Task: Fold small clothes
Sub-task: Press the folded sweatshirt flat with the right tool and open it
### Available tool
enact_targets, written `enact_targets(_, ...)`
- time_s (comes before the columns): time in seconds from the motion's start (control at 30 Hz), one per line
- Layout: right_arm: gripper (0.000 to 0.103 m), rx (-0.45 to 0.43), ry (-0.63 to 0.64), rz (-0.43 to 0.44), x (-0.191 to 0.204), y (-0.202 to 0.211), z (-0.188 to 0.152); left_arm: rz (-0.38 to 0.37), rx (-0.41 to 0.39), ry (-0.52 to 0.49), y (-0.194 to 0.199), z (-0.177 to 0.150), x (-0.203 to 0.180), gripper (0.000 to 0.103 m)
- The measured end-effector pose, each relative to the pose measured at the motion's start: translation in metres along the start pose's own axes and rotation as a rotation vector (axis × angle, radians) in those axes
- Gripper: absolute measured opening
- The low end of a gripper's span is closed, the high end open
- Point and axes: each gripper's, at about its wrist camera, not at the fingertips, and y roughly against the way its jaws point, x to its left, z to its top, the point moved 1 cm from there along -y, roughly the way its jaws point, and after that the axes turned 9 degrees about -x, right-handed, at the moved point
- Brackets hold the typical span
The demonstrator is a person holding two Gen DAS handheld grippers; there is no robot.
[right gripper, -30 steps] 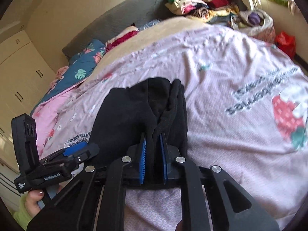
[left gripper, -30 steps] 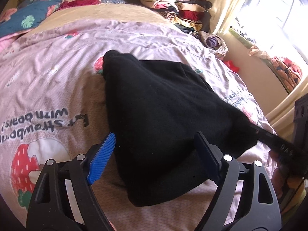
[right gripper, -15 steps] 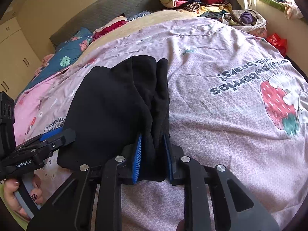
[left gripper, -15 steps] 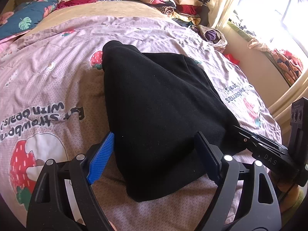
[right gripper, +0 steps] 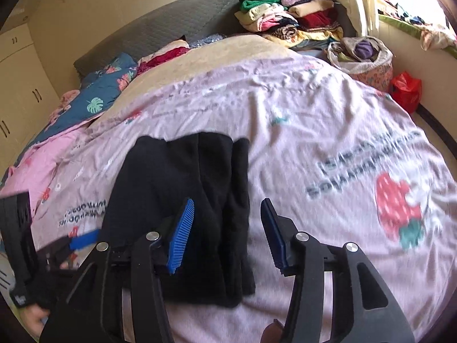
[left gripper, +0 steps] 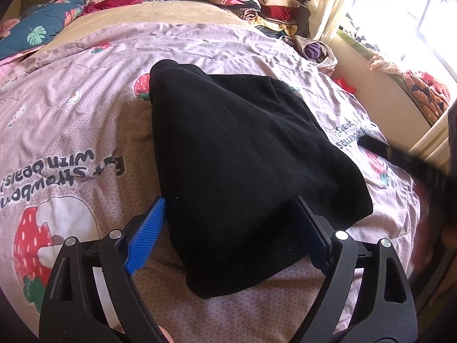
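Since a second ago your right claw (right gripper: 227, 234) has let go of the black garment (right gripper: 182, 200): back then its blue pads were pinched tight on the near fold, and now the jaws are spreading, with the garment's right edge lying loose in the gap and neither pad pressing on it. You have that claw tilted down toward the bed, and its view is smeared with motion. Your left claw (left gripper: 228, 228) has hardly shifted; you hold it angled down over the garment's near corner, jaws wide, the left pad just off the cloth's edge and the right pad over the black fabric, gripping nothing. The garment (left gripper: 237, 157) lies folded on the pink strawberry-print bedspread (left gripper: 71, 120), running away from both claws toward the head of the bed. Only the right view shows your left hand (right gripper: 34, 318) wrapped round the other claw's handle at the lower left, plus the cupboards (right gripper: 17, 85), the grey headboard (right gripper: 160, 28) and the layered folds along the garment's right side. Only the left view shows the bright window (left gripper: 414, 20) and the right claw's dark arm (left gripper: 411, 168), blurred, just right of the garment. Both show the pile of folded clothes (right gripper: 288, 17) far ahead.
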Motion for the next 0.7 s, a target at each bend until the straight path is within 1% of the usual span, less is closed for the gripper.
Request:
enact_targets(0.07, 0.047, 0.027, 0.006, 0.026, 0.005, -0.018, 0.012, 0.001, -0.001, -0.003, 0.0, 0.0, -0.001, 0.081)
enact_targets(0.1, 0.044, 0.05, 0.009, 0.033, 0.008, -0.031, 0.018, 0.001, -0.002, -0.005, -0.001, 0.0, -0.001, 0.081)
enact_targets(0.2, 0.044, 0.109, 0.037, 0.007, 0.015, -0.067, 0.024, -0.003, -0.005, -0.011, -0.002, 0.0, -0.001, 0.081)
enact_targets(0.3, 0.043, 0.177, 0.059, -0.026, 0.017, -0.098, 0.021, -0.01, -0.005, -0.007, -0.003, 0.0, 0.0, 0.082)
enact_targets(0.33, 0.031, 0.198, 0.05, -0.015, 0.018, -0.105, 0.018, -0.012, -0.007, -0.008, -0.003, 0.0, 0.001, 0.082)
enact_targets(0.37, 0.025, 0.202, 0.038, 0.007, 0.019, -0.108, 0.017, -0.014, -0.007, -0.008, -0.004, 0.0, 0.001, 0.082)
enact_targets(0.4, 0.006, 0.183, 0.048, 0.007, 0.021, -0.105, 0.017, -0.015, -0.006, -0.007, -0.004, 0.001, 0.002, 0.082)
enact_targets(0.5, 0.006, 0.112, 0.09, 0.001, 0.026, -0.088, 0.024, -0.024, -0.011, 0.008, -0.003, 0.003, 0.003, 0.082)
enact_targets(0.57, 0.005, 0.058, 0.086, -0.027, 0.021, -0.075, 0.03, -0.03, -0.017, 0.011, -0.002, 0.003, 0.003, 0.082)
enact_targets(0.63, 0.005, 0.048, 0.086, -0.053, 0.016, -0.072, 0.032, -0.037, -0.02, 0.008, -0.001, 0.004, 0.0, 0.082)
enact_targets(0.7, 0.005, 0.063, 0.111, -0.078, 0.013, -0.078, 0.03, -0.038, -0.016, 0.006, -0.002, 0.003, -0.001, 0.083)
